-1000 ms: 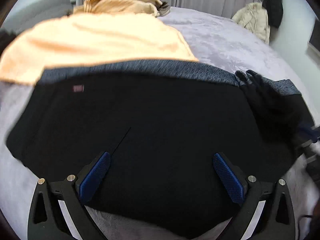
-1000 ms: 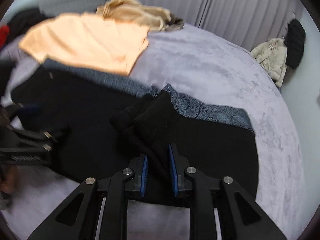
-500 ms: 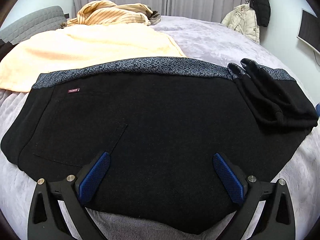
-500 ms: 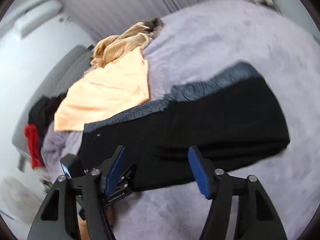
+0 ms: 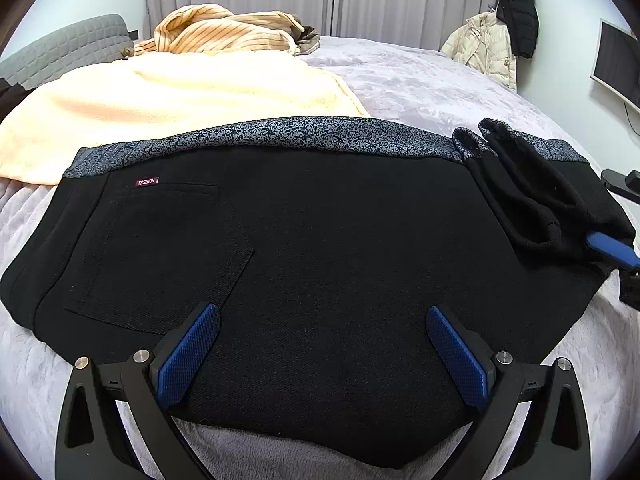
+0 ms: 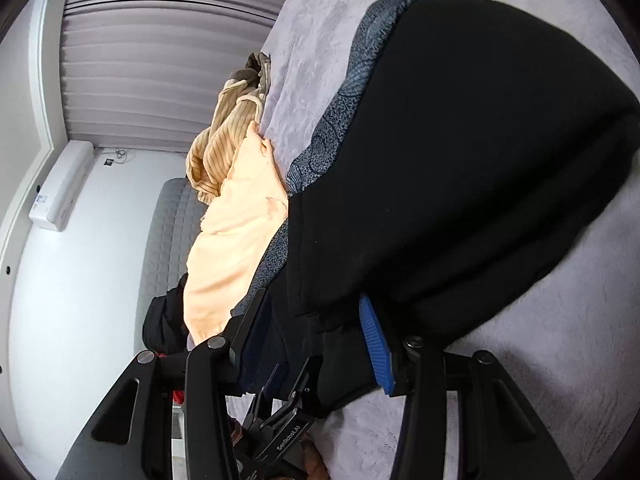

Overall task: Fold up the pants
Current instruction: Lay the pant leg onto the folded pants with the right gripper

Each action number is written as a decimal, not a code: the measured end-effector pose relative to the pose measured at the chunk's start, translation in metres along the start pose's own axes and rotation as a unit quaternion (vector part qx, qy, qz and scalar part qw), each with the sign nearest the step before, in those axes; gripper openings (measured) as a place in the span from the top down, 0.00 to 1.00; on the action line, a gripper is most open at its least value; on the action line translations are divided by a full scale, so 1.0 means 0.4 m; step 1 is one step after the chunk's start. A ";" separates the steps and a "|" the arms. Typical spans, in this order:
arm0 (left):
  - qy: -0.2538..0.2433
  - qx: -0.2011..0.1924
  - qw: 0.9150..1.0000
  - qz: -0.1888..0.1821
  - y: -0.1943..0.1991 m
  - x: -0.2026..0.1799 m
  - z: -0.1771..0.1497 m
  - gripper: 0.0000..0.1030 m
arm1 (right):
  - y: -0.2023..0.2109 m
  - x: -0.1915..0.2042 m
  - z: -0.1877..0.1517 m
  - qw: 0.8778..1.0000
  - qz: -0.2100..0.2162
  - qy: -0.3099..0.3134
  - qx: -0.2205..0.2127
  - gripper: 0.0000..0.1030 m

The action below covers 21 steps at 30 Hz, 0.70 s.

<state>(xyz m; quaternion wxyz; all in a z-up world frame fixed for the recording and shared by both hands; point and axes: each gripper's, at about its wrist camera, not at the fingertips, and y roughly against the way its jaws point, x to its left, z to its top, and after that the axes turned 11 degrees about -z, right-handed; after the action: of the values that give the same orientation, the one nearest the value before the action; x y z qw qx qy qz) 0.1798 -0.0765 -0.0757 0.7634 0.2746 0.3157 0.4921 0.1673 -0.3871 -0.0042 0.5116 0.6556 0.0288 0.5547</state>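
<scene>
Bedding first: the lilac bedspread (image 5: 420, 80) carries everything, and the black pants (image 5: 320, 240) lie spread across its near part, grey patterned waistband (image 5: 280, 134) along their far edge and a small red label (image 5: 147, 181) just under that band toward the left end. Beyond the waistband, touching it, lies a cream blanket (image 5: 160, 96), with a striped tan garment (image 5: 224, 32) heaped behind the blanket. At the right end of the pants a bunched fold of black cloth (image 5: 536, 200) sits on top of them. The left gripper (image 5: 320, 344) hangs over the near hem of the pants with its blue pads wide apart, grasping nothing. The right gripper (image 6: 316, 344), rolled sideways at the right end of the pants, has its fingers spread with a thick layer of pants cloth (image 6: 460, 160) draped between and over them, not pinched.
</scene>
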 end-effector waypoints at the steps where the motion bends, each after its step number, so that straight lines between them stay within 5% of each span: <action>1: 0.000 -0.001 1.000 0.000 0.000 0.000 0.000 0.00 | 0.002 0.002 0.010 1.000 -0.002 0.002 -0.006 0.51; 3: 0.000 0.000 1.000 0.000 0.001 -0.002 0.001 0.00 | -0.018 -0.009 0.032 1.000 0.003 -0.017 -0.008 0.52; 4: 0.000 0.000 1.000 0.000 0.001 -0.002 0.001 0.00 | -0.037 -0.025 0.041 0.999 0.009 -0.040 0.001 0.67; 5: 0.000 0.000 1.000 0.000 0.001 -0.002 0.000 0.00 | -0.058 -0.042 0.048 0.998 0.015 -0.064 0.017 0.95; 8: 0.001 -0.001 1.000 0.000 0.001 -0.002 -0.001 0.00 | -0.051 -0.022 0.047 0.998 0.033 -0.050 0.026 0.95; 11: 0.000 -0.002 1.000 0.000 0.000 -0.005 -0.001 0.00 | -0.025 0.025 0.023 0.999 -0.017 0.028 0.023 0.95; 13: -0.001 -0.002 1.000 0.002 -0.002 -0.009 0.000 0.00 | -0.045 0.021 0.018 0.996 -0.065 0.052 0.038 0.91; 15: 0.001 -0.002 1.000 0.002 -0.002 -0.011 0.001 0.00 | -0.041 0.010 0.015 0.997 -0.046 0.037 0.040 0.87; 16: 0.001 -0.002 1.000 0.001 -0.002 -0.010 0.000 0.00 | -0.038 0.009 0.013 0.998 -0.028 0.026 0.044 0.76; 17: 0.002 -0.003 1.000 0.001 -0.002 -0.012 0.002 0.00 | -0.036 0.011 0.004 0.998 -0.016 0.023 0.050 0.51; 18: 0.001 -0.002 1.000 0.002 -0.003 -0.012 0.002 0.00 | -0.034 0.013 -0.008 0.998 -0.012 0.024 0.054 0.43; 21: 0.002 -0.002 1.000 0.002 -0.004 -0.015 0.003 0.00 | -0.035 0.021 -0.022 0.999 -0.020 0.028 0.042 0.40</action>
<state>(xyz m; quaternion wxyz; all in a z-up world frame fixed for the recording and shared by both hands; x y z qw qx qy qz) 0.1797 -0.0827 -0.0750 0.7624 0.2722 0.3157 0.4949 0.1713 -0.3696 -0.0094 0.4937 0.6599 0.0796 0.5607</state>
